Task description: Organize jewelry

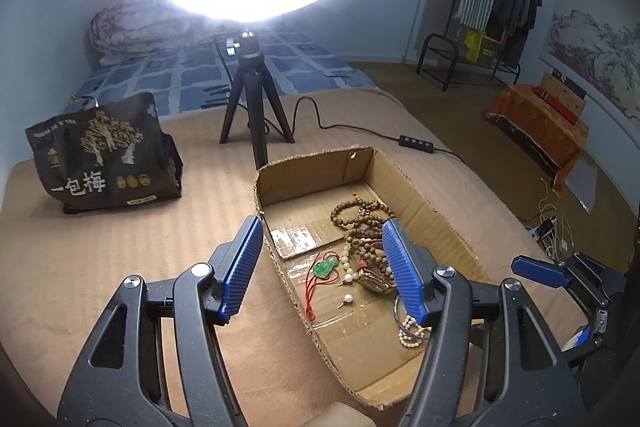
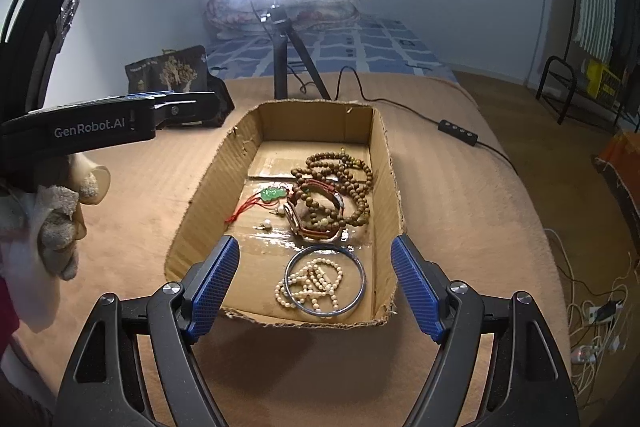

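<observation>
An open cardboard box (image 2: 384,155) (image 1: 436,219) sits on the tan blanket and holds all the jewelry. Inside lie brown wooden bead strands (image 2: 340,175) (image 1: 360,211), a watch with a red-brown strap (image 2: 320,227), a green jade pendant on red cord (image 2: 273,193) (image 1: 326,267), loose pearl pieces (image 2: 266,225) (image 1: 347,299), a silver bangle (image 2: 362,291) and a pearl bracelet (image 2: 316,285) (image 1: 410,327) inside it. My left gripper (image 1: 322,231) is open and empty above the box's near-left wall. My right gripper (image 2: 314,251) is open and empty, just above the box's near end.
A ring light on a black tripod (image 1: 252,95) (image 2: 282,59) stands behind the box, its cable and switch (image 1: 418,142) (image 2: 458,131) trailing right. A black snack bag (image 1: 104,155) (image 2: 172,75) stands at the left. The floor, with a clothes rack (image 1: 492,7), lies right of the bed edge.
</observation>
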Available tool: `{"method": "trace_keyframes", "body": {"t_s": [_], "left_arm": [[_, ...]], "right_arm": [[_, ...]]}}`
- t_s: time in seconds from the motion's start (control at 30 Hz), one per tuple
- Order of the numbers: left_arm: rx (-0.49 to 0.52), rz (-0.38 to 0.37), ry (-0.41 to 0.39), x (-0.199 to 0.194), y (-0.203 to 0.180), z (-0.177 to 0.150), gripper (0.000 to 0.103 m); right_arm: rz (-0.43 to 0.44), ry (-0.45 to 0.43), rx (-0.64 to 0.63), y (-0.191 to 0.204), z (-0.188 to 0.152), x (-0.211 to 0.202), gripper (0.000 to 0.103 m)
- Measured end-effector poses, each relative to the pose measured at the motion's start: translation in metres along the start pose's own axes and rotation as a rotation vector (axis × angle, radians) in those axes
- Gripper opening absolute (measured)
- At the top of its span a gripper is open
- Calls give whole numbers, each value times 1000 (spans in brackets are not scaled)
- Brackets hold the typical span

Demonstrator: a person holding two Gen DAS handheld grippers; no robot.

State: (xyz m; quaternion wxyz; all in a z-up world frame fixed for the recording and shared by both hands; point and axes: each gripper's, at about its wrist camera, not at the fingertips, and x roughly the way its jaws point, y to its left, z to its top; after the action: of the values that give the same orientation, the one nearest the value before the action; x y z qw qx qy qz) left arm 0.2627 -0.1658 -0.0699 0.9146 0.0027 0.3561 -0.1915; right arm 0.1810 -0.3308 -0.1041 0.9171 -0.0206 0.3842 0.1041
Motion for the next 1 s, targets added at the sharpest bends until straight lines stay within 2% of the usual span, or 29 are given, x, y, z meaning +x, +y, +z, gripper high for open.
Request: {"method": "trace_keyframes", "body": {"t_s": [0.47, 0.53, 0.7, 0.8, 1.0], "left_arm": [[21, 13, -92, -95, -12, 16, 65], [21, 14, -106, -111, -15, 16, 71], [38, 19, -139, -149, -20, 14, 73], [39, 16, -150, -172, -23, 10, 80], [59, 30, -164, -206, -30, -5, 82]], "right_arm": [[-59, -86, -18, 19, 22, -80, 78], [-76, -98, -21, 22, 23, -93, 78], [-95, -120, -10, 27, 27, -126, 78], [-94, -120, 7, 29, 26, -142, 79], [-130, -128, 21, 35, 21, -171, 80]]}}
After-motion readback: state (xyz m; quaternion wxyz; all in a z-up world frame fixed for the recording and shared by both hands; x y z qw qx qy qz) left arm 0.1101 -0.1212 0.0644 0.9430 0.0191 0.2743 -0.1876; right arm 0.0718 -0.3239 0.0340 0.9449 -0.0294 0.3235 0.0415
